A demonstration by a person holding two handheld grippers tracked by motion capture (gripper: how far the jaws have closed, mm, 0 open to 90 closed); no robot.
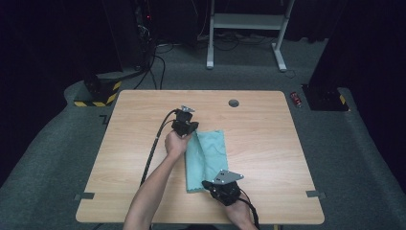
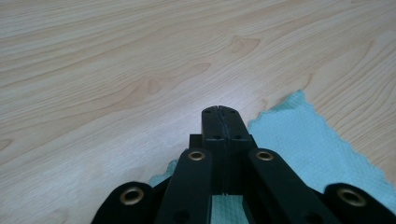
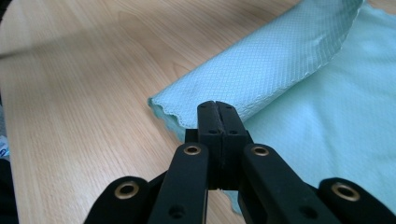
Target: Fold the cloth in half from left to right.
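Near the middle of the high view, a light green cloth (image 1: 208, 160) lies on the wooden tabletop (image 1: 258, 143), folded lengthwise so that a narrower layer rests over its left part. At the cloth's upper left corner sits the left hand-held gripper (image 1: 184, 125), held by a hand (image 1: 176, 143) whose forearm comes up from the bottom centre of the frame. At the cloth's lower right corner, close to the tabletop's bottom edge, sits the right hand-held gripper (image 1: 221, 188) with its grey plate on top. In the left gripper view the left hand-held gripper (image 2: 221, 112) has its jaws pressed together with no gap, tips just over bare wood, and the cloth (image 2: 303, 135) spreads out below and to the right of them; whether any fabric is pinched between them I cannot tell. In the right gripper view the right hand-held gripper (image 3: 217, 108) is likewise fully closed, its tips at the scalloped edge of the folded layer of cloth (image 3: 280, 60), which runs toward the upper right of the frame; whether it pinches that edge is unclear.
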